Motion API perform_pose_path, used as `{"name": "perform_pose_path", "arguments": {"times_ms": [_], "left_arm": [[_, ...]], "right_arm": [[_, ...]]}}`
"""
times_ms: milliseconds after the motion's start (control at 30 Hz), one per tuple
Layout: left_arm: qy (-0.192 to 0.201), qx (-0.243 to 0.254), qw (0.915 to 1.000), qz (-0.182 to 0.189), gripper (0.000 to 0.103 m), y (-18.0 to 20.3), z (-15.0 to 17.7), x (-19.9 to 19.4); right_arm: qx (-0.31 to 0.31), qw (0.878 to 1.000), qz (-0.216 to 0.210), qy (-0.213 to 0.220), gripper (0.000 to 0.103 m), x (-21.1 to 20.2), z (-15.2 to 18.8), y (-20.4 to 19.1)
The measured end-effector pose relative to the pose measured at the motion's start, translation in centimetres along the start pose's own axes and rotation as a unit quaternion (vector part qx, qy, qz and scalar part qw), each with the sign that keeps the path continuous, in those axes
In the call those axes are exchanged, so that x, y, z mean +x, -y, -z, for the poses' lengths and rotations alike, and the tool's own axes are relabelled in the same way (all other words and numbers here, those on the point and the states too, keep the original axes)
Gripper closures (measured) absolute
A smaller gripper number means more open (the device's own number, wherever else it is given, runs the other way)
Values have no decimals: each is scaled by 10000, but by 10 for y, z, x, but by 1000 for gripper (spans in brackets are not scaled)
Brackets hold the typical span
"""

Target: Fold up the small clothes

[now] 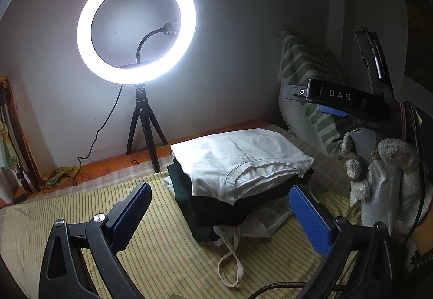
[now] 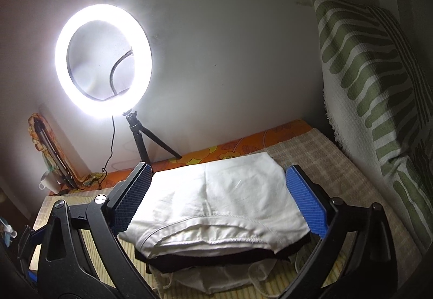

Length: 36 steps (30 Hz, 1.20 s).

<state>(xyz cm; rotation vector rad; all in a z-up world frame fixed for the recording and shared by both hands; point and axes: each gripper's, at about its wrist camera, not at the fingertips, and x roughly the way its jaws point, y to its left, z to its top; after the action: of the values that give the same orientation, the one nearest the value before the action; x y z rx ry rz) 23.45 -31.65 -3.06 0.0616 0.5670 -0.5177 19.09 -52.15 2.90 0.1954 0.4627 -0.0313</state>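
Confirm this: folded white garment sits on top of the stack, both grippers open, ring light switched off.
Wrong on the ring light: it is lit, glowing bright white in both wrist views. The rest holds: the white garment tops the stack, and the left gripper and right gripper are open, holding nothing.

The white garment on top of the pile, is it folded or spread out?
Folded: the white garment lies as a neat rectangle, its layered edges doubled along the near side.

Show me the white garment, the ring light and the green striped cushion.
white garment [image 2: 216, 190]: right wrist view, middle of its top face.
ring light [image 1: 84, 36]: left wrist view, left side of the glowing ring.
cushion [image 2: 373, 69]: right wrist view, striped front.
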Motion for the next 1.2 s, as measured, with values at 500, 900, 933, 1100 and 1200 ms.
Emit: {"name": "perform_pose_path", "arguments": {"times_ms": [500, 900, 933, 1100, 1200], "left_arm": [[-126, -170, 9998, -27, 0, -6, 39, -68], [-69, -245, 9997, 24, 0, -18, 70, -126], [-72, -232, 9997, 23, 0, -18, 73, -129], [-74, -193, 9998, 38, 0, -19, 85, -140], [-73, -225, 9997, 46, 0, -21, 90, -143]], "right_arm": [[257, 9992, 209, 239, 0, -73, 52, -47], [397, 9982, 445, 29, 0, -119, 107, -73], [390, 9982, 457, 20, 0, -121, 111, -75], [283, 9982, 513, -94, 0, -125, 126, -82], [199, 9982, 561, -84, 0, -125, 129, -87]]}}
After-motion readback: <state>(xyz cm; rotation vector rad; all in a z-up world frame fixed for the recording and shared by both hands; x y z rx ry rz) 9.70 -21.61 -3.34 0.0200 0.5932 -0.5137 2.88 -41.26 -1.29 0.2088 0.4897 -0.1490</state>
